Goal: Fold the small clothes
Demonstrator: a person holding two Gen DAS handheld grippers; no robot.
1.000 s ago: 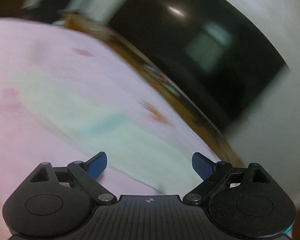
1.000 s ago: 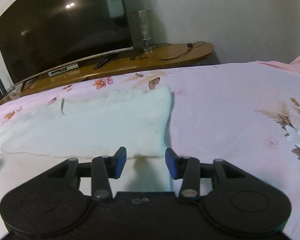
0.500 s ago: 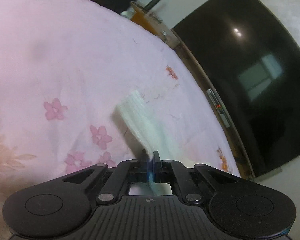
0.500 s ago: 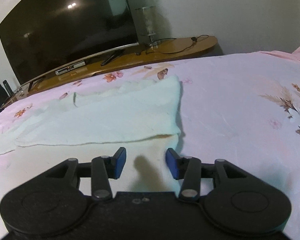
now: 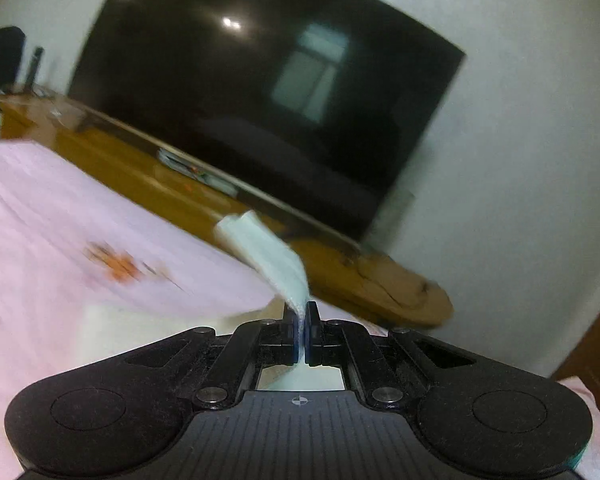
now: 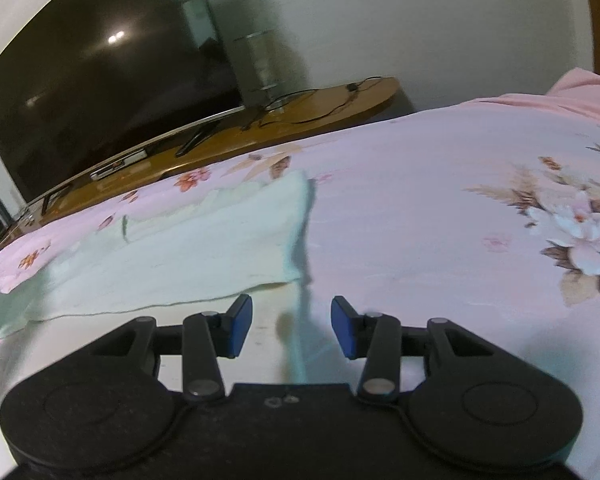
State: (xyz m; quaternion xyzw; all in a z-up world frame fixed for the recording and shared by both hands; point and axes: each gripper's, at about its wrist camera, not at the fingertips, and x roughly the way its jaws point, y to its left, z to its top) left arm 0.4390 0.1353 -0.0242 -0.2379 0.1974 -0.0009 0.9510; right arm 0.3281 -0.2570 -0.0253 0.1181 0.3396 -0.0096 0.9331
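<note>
A pale mint-white small garment (image 6: 204,240) lies spread on the pink floral bedsheet (image 6: 440,200). In the left wrist view my left gripper (image 5: 300,320) is shut on a cuff-like end of the garment (image 5: 268,252), which sticks up and forward from the jaws, lifted off the bed. In the right wrist view my right gripper (image 6: 292,320) is open and empty, just above the garment's near right corner.
A large dark TV (image 6: 100,80) stands on a long wooden cabinet (image 6: 300,116) beyond the bed's far edge, with cables and a glass lamp (image 6: 260,64) on it. A pink pillow (image 6: 580,92) lies at the far right. The white wall is behind.
My left gripper closed on the garment's end and has lifted and swung it toward the TV side. The right gripper has stayed open, drawing slightly back over the garment's near corner.
</note>
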